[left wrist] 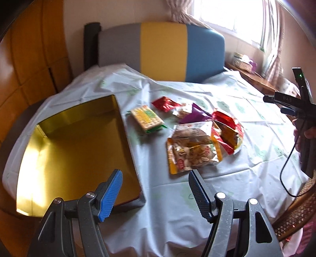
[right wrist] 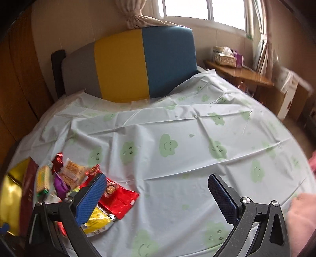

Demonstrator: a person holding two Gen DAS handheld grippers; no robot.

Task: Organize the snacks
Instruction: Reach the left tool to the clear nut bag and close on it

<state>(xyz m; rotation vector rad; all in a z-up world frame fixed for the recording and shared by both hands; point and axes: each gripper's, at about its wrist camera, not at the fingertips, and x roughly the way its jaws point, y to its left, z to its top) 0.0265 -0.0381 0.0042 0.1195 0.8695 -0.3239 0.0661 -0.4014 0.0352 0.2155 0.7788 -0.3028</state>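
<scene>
Two hand-held grippers hover wide apart and empty over a crinkled pale plastic tablecloth printed with green smiling clouds. The left gripper, its ribbed blue pads spread, hangs at the near right corner of an open rectangular tin with a glossy gold lining. Right of the tin lie the snacks: a cracker pack, a clear crinkly nut bag, and shiny red wrappers. The right gripper partly hides the pile; labels are blurred.

Tricolour headboard under bright window
</scene>
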